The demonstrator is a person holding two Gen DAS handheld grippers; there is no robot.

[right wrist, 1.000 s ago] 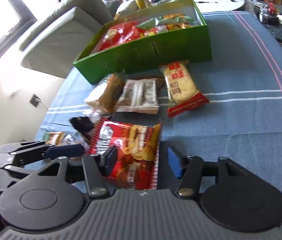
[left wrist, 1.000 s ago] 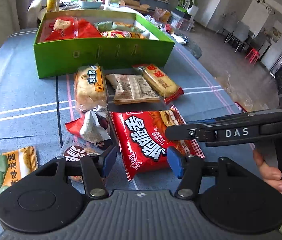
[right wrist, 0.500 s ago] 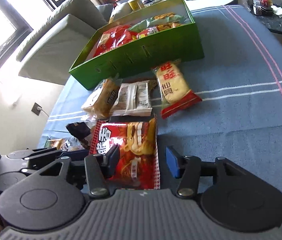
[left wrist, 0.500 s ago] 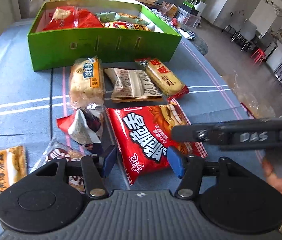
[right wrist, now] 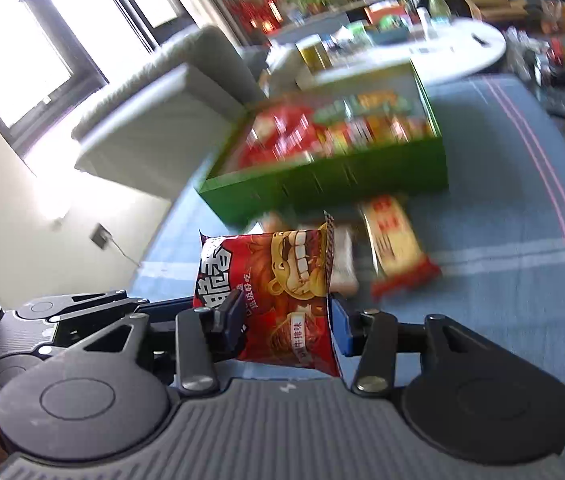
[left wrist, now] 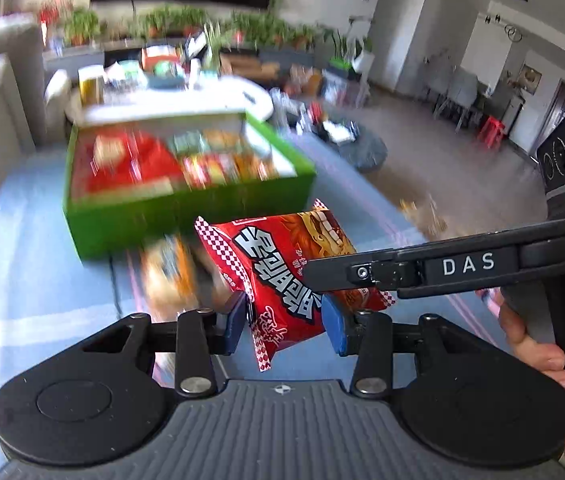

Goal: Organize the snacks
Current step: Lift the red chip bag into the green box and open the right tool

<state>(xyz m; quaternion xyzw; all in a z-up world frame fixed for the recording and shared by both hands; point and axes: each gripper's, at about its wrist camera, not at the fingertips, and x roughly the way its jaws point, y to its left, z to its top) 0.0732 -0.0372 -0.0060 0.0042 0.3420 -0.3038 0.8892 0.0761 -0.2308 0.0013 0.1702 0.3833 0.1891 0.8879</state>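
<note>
A red snack bag (left wrist: 282, 264) with checkered edges and a cartoon face hangs in the air above the blue tablecloth, held from both sides. My left gripper (left wrist: 285, 322) is closing on its left end, with the pads pressing the crumpled foil. My right gripper (right wrist: 287, 326) is closing on the bag (right wrist: 282, 276) from the other end, also squeezing it. The right gripper's fingers (left wrist: 382, 268) cross the left wrist view over the bag. Beyond stands the green box (left wrist: 186, 216) filled with red and yellow snack packs, blurred by motion.
Loose packs lie on the cloth in front of the green box (right wrist: 322, 184): a yellow and red cracker pack (right wrist: 394, 248) and an orange one (left wrist: 166, 272). A grey sofa (right wrist: 154, 120) is on the left, a white round table (right wrist: 462, 52) behind. A hand (left wrist: 538, 332) holds the right gripper.
Both grippers have shut on the red bag and raised it off the table. The box and the other packs now sit lower and farther, blurred.
</note>
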